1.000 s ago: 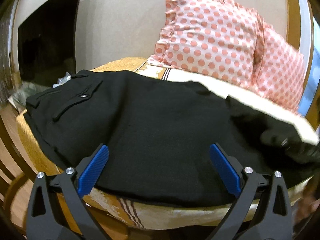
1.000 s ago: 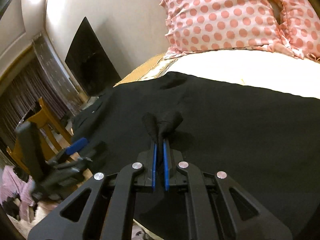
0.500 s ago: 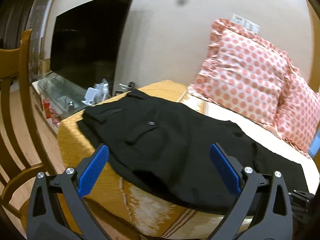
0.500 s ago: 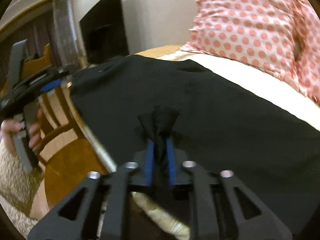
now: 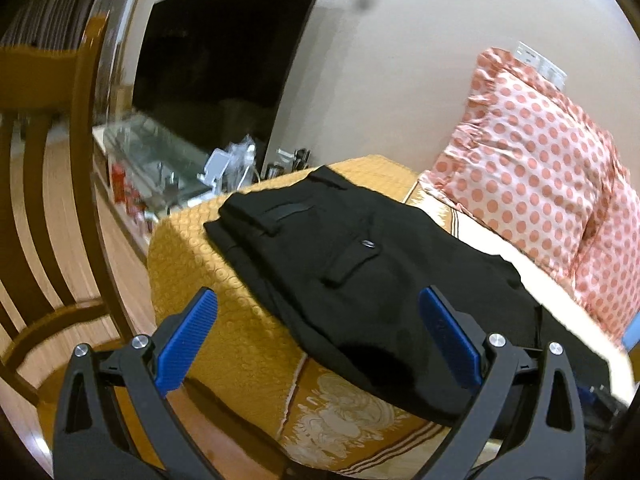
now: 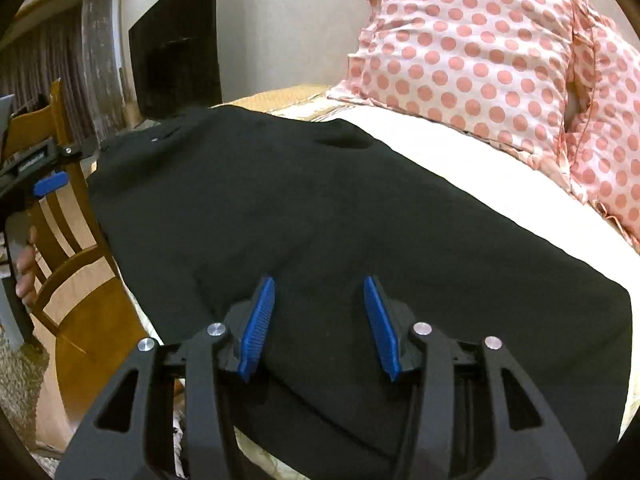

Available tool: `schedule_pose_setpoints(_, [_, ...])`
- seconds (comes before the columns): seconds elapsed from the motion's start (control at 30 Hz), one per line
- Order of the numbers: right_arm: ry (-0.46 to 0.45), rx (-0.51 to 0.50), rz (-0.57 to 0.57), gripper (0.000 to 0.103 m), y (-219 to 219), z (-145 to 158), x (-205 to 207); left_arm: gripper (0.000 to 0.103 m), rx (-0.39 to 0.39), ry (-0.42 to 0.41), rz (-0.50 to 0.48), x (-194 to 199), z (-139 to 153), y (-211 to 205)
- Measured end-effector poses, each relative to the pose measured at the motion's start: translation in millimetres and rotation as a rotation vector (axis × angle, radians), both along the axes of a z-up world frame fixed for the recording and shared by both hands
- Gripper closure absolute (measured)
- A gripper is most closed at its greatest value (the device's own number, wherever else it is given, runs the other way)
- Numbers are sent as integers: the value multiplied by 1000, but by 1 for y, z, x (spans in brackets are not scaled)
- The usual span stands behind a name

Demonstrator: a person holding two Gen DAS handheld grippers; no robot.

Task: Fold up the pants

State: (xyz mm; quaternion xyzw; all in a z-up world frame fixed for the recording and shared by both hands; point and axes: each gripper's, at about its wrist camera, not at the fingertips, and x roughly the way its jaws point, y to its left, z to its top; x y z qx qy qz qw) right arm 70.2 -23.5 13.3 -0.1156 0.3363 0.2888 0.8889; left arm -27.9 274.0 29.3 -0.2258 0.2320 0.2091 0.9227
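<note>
No legible writing; black pants [image 5: 360, 280] flat on bed [image 5: 224, 264].

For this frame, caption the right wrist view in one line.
Right gripper opening over black pants on the bed, nothing pinched; polka-dot pillows behind.

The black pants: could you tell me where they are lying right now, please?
The black pants lie flat on the bed's orange bedspread, ahead of both grippers, with the polka-dot pillows beyond them to the right and the wooden chair off their left edge.

Right gripper [image 6: 318, 320] jaws opening, pants [image 6: 320, 208] released
</note>
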Motion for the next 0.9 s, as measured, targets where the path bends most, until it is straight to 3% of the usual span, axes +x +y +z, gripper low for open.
schedule_pose_setpoints(0.1, [39, 48, 2, 52, -9, -1, 5, 4, -102, -1, -1, 8, -6, 21])
schedule_pose_setpoints(0.37, [23, 45, 8, 49, -8, -1, 7, 10, -332, -23, -27, 24, -22, 66])
schedule_pose_setpoints(0.67, [18, 53, 13, 47, -9, -2, 8, 11, -344, -21, -10, 25, -21, 69])
schedule_pose_setpoints(0.9, [15, 53, 16, 46, -9, -2, 7, 13, -398, -84, -9, 17, -17, 74])
